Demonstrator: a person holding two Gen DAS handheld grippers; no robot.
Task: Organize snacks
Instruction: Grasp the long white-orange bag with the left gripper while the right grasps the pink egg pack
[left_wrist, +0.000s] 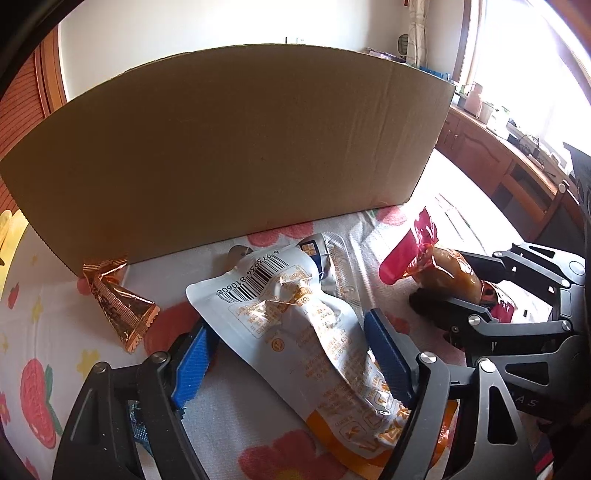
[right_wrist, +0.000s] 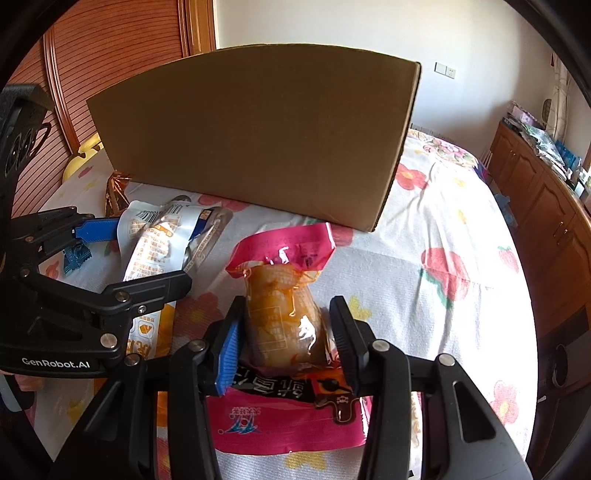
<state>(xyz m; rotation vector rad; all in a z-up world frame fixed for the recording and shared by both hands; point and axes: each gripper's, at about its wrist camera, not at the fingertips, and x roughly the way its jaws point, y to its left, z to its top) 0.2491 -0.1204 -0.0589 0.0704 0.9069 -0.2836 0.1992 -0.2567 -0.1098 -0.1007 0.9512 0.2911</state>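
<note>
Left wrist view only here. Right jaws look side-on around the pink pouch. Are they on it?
Observer: From the right wrist view, the right gripper straddles the pink pouch with a finger against each side of its bulge. I can't confirm a squeeze.
Operator: Where along the pouch?
Observer: About midway. The folded pink top lies ahead of the jaws, and the black-and-pink printed end lies behind them, under the gripper.
</note>
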